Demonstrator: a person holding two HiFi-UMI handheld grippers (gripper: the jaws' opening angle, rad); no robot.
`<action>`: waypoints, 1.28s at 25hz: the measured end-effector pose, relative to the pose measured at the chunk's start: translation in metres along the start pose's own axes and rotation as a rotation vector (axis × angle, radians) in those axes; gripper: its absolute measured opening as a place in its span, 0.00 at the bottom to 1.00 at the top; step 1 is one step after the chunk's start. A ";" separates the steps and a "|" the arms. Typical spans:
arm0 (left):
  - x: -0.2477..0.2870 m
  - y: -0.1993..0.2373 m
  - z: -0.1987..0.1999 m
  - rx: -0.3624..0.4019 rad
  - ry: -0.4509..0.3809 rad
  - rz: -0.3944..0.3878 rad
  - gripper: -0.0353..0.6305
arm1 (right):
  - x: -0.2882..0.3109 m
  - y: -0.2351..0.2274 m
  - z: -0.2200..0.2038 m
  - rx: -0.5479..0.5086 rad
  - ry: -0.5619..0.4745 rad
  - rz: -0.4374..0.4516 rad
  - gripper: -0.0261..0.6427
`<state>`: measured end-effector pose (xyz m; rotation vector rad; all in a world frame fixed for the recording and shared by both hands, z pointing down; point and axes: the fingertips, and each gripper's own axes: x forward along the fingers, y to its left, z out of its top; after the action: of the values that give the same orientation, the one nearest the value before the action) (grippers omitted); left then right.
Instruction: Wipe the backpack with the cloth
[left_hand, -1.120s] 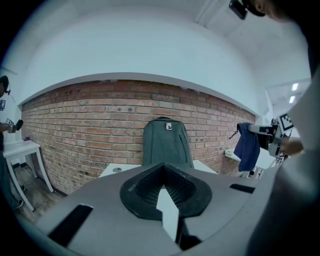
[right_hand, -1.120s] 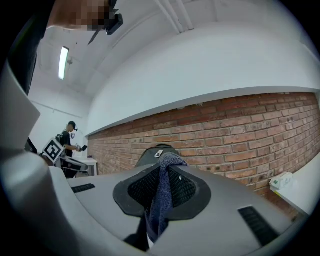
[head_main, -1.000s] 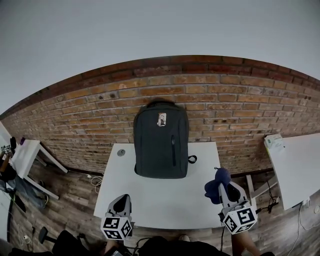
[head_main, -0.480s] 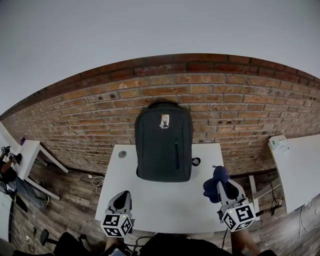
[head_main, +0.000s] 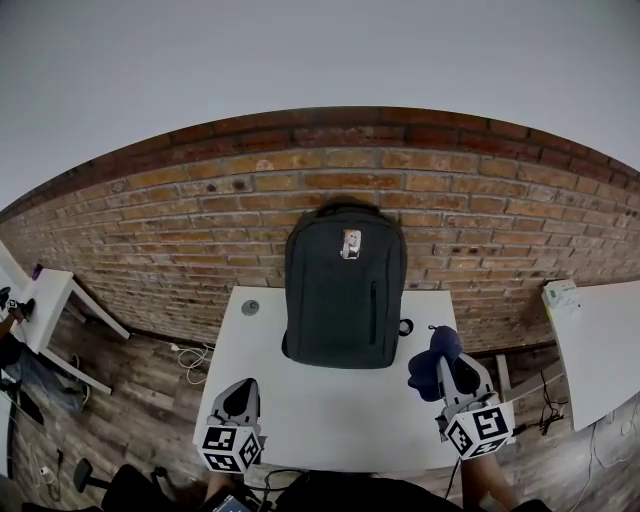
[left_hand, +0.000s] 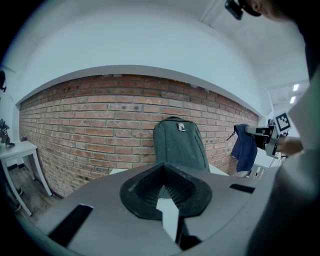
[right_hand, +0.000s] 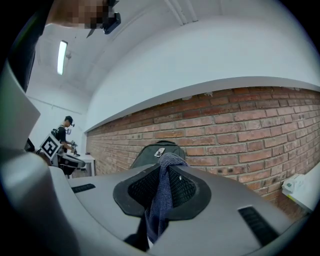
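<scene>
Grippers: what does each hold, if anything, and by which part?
The right gripper is shut on the blue cloth, near its bunched upper end; the left gripper holds nothing.

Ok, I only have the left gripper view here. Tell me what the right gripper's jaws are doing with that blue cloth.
Observer: In the right gripper view, the right gripper is shut on the cloth, which bunches up over the jaw tips.
Operator: Give me the cloth's place against the backpack.
Observer: In the head view, it hangs apart from the backpack, out by the right edge of the table.
Operator: Report anything else on the table.
Observer: One small round grey thing lies left of the backpack, near the back edge.
</scene>
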<state>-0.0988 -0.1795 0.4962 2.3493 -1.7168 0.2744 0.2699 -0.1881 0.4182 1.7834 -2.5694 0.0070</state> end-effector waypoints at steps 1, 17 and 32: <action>0.000 0.003 -0.002 -0.010 0.001 0.001 0.05 | 0.004 0.002 0.002 -0.006 0.000 0.002 0.09; 0.007 0.042 -0.018 -0.067 0.016 0.011 0.05 | 0.103 -0.012 0.056 -0.147 -0.026 0.004 0.09; 0.023 0.067 0.002 -0.059 -0.031 0.037 0.05 | 0.270 -0.059 0.118 -0.269 0.060 0.012 0.09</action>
<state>-0.1561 -0.2210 0.5048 2.2939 -1.7588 0.1923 0.2294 -0.4628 0.3036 1.6448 -2.4045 -0.2678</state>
